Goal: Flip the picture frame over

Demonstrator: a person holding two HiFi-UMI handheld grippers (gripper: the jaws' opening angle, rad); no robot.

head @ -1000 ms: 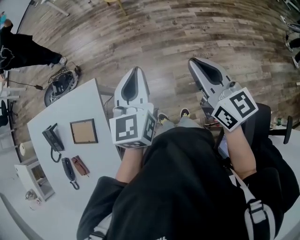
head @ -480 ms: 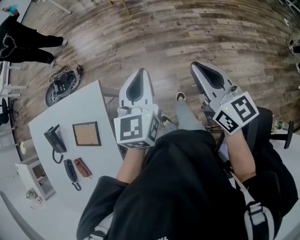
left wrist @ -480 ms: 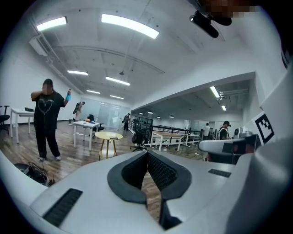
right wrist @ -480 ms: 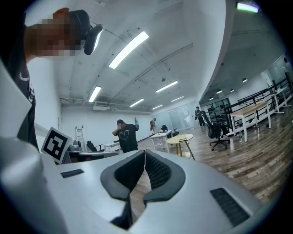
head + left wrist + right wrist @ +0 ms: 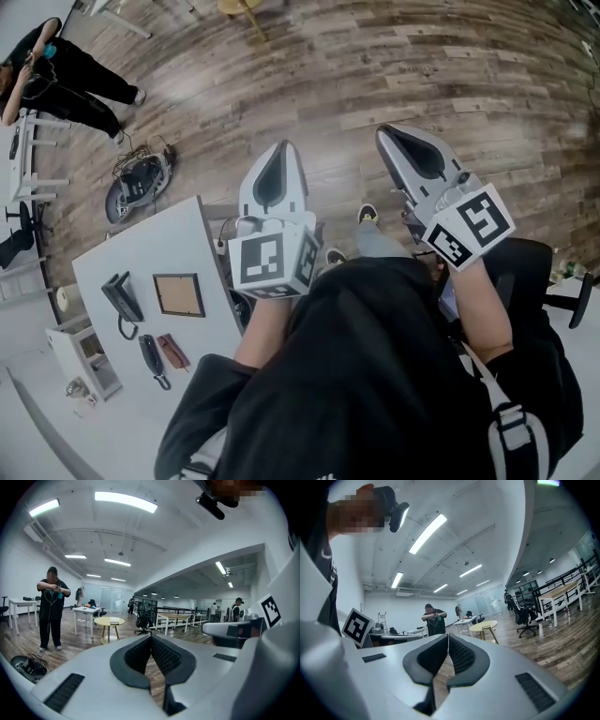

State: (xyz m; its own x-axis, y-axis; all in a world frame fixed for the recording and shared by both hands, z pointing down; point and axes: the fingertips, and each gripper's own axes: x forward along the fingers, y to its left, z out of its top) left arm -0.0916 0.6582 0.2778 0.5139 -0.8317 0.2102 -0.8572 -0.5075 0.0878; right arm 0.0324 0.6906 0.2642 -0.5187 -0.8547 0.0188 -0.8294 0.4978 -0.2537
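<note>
The picture frame (image 5: 178, 294), dark-edged with a tan brown face up, lies flat on the white table (image 5: 150, 248) at the left of the head view. My left gripper (image 5: 276, 148) is held out over the wooden floor, to the right of the table and apart from the frame. Its jaws are shut with nothing between them (image 5: 151, 637). My right gripper (image 5: 387, 131) is further right, also over the floor, shut and empty (image 5: 448, 636). Neither gripper view shows the frame.
Beside the frame lie a black phone (image 5: 122, 298), a black handset (image 5: 150, 354) and a reddish case (image 5: 173, 350). A white box (image 5: 86, 361) stands at the table's left. A cable drum (image 5: 139, 178) sits on the floor; a person (image 5: 66, 70) stands beyond it. A round yellow table (image 5: 108, 620) is ahead.
The person carrying the grippers has stepped along; the table and frame slid lower and rightward in the head view. Both grippers stayed shut and empty, and the standing person came further into view.
</note>
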